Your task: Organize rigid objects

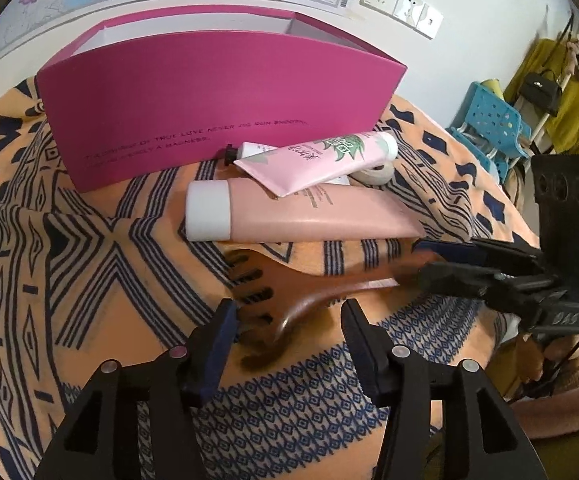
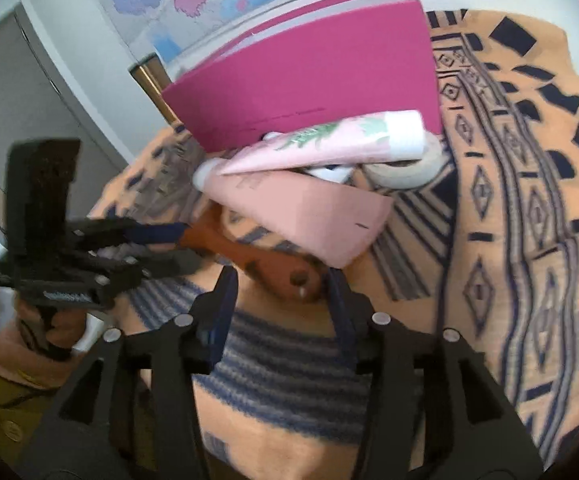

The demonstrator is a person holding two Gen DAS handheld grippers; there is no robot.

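A brown wooden wide-tooth comb [image 1: 289, 288] hangs just above the patterned blanket, its shadow under it. My left gripper [image 1: 289, 312] is shut on the toothed head; from the other hand's camera, the left gripper [image 2: 191, 248] clamps that end. My right gripper [image 2: 283, 280] is open, with the comb's handle end [image 2: 293, 278] between its fingers and a gap on the left side. In the left wrist view, the right gripper [image 1: 419, 262] reaches in from the right around the handle. An open magenta box [image 1: 217, 92] stands behind.
Between comb and box lie a large pink tube [image 1: 309, 216] with a white cap, a leaf-printed pink tube [image 1: 317, 156] across it, a small black-capped tube [image 1: 249, 148] and a white tape roll [image 1: 373, 172]. The orange and navy blanket [image 1: 89, 260] covers the surface; a blue chair [image 1: 489, 120] stands at far right.
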